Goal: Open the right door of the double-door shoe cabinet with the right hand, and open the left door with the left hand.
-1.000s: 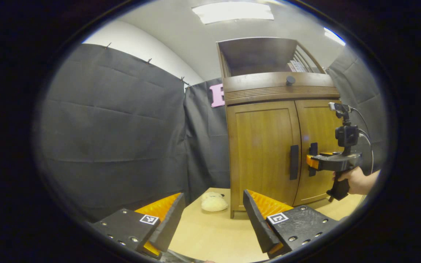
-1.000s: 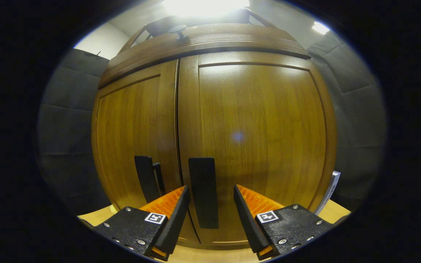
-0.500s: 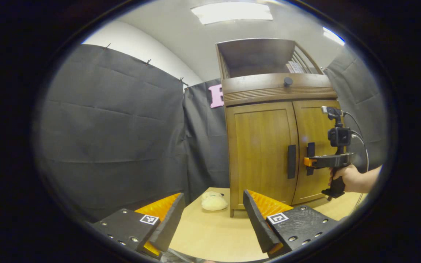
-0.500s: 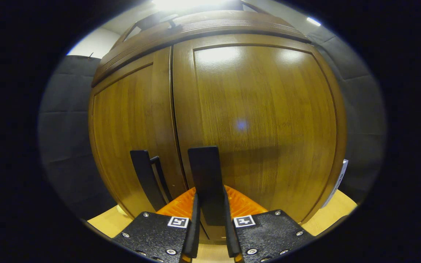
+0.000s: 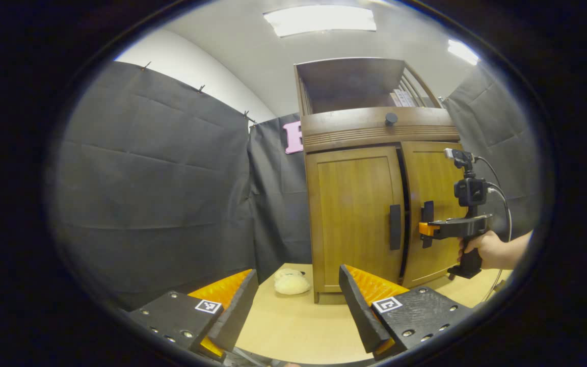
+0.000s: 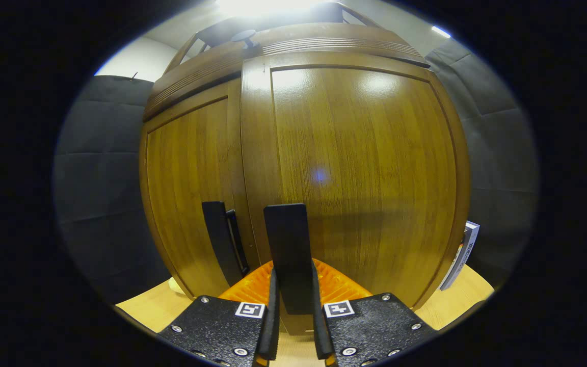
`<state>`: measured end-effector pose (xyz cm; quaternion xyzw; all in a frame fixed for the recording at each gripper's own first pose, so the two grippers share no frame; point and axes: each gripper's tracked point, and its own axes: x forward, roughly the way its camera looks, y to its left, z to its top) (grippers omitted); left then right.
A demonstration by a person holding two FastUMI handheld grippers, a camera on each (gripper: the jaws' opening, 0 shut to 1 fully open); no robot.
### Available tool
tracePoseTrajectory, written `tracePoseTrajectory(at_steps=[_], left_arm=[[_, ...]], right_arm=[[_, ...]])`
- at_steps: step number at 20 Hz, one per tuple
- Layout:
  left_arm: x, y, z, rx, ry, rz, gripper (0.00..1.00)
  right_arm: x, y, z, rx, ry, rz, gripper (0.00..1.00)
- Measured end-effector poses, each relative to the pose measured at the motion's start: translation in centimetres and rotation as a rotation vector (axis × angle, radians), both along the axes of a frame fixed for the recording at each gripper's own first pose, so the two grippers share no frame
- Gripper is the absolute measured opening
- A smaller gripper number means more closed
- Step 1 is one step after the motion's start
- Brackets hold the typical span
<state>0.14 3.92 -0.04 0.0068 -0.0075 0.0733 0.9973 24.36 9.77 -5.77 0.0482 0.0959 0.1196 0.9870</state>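
The shoe cabinet (image 5: 375,204) stands on the tan floor; its right door (image 6: 365,173) is ajar. My right gripper (image 6: 293,326) pinches the right handle (image 6: 287,255); my left gripper (image 5: 298,306) hangs spread, well apart.

The wooden cabinet (image 5: 370,204) stands upright; its right door (image 5: 433,214) is ajar, seemingly only slightly, and its left door (image 5: 352,219) is closed.
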Motion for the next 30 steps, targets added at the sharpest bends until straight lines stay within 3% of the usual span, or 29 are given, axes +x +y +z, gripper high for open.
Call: tracePoseTrajectory(at_steps=[1, 30], left_arm=[[0.0, 0.0, 0.0, -0.001, -0.001, -0.005, 0.91], [0.1, -1.6, 0.7, -0.004, -0.054, -0.188, 0.91]], right_arm=[[-0.4, -0.2, 0.0, -0.003, -0.002, -0.001, 0.27], [-11.6, -7.8, 1.3, -0.039, -0.008, -0.033, 0.28]])
